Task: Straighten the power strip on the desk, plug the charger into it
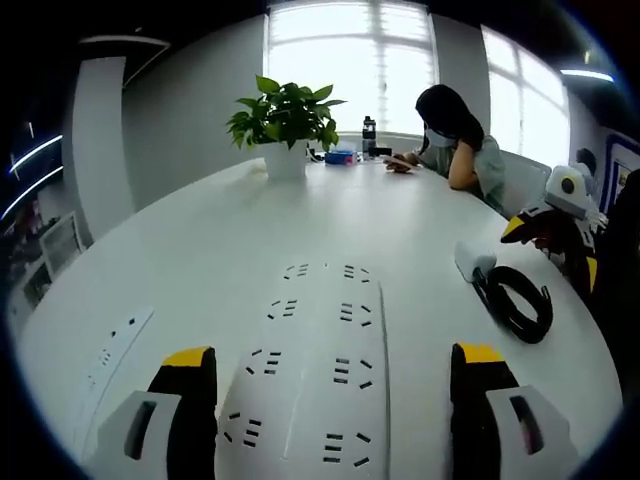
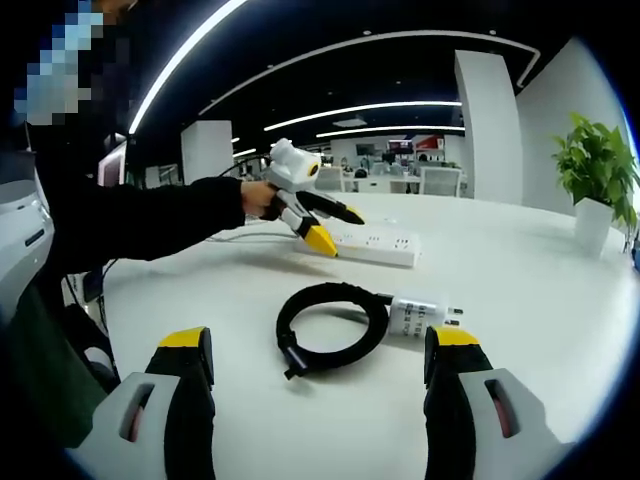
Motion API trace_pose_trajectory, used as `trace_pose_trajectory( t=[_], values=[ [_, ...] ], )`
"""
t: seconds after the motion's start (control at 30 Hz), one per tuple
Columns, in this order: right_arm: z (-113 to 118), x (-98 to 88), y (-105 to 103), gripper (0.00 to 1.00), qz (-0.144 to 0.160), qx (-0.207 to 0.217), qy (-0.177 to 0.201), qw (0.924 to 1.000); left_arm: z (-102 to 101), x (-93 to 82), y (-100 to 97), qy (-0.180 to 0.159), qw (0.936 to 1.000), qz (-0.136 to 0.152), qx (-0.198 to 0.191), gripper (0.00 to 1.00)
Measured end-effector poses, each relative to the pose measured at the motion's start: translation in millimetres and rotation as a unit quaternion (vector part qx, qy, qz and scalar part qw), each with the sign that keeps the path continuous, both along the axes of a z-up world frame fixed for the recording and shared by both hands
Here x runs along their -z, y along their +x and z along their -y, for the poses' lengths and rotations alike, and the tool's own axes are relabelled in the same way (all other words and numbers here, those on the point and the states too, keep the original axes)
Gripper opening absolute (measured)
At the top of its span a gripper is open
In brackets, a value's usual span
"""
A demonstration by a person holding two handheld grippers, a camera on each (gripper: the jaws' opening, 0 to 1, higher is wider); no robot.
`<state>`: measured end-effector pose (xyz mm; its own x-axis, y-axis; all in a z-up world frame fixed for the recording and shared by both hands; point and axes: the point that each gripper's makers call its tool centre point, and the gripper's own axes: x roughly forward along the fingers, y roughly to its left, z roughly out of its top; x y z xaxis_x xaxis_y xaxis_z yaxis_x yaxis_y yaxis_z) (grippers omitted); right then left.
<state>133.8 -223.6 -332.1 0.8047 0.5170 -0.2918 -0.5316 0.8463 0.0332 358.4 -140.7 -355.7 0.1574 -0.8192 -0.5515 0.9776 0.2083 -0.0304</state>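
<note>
I'm working at a big white table in an open office. Daylight is pouring through the windows behind a potted plant. Curved light strips are glowing on the dark ceiling, over a white pillar.

Bare desk separates power strip from charger; potted plant stands well beyond.

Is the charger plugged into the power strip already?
No, the charger lies loose on the white table beside its coiled black cable, apart from the power strip.
</note>
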Motion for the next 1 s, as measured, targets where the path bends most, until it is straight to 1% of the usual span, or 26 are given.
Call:
trace_pose_trajectory(
  t=[0.2,0.6,0.8,0.87,1.0],
  values=[
    [-1.3,-0.7,-1.7,0.87,0.002,-0.002,-0.001,1.0000,-7.7,-2.0,-4.3,-0.001,1.0000,0.005,-0.001,0.99],
    [-2.7,-0.7,-3.8,0.87,0.002,-0.008,-0.003,1.0000,-21.0,0.1,-8.1,-0.003,0.9997,0.010,-0.023,0.99],
    [-1.8,-0.8,-4.2,0.87,0.003,-0.007,-0.002,1.0000,-30.8,-2.5,-5.1,-0.010,0.9991,0.004,-0.041,0.99],
    [-2.0,-1.1,-4.4,0.87,0.003,-0.009,-0.002,1.0000,-34.1,-2.3,-7.6,-0.006,0.9991,0.001,-0.042,0.99],
    [-0.3,-1.3,-4.3,0.87,0.004,-0.006,-0.001,1.0000,-38.4,-3.5,-8.5,-0.010,0.9989,0.004,-0.047,0.99]
  ],
)
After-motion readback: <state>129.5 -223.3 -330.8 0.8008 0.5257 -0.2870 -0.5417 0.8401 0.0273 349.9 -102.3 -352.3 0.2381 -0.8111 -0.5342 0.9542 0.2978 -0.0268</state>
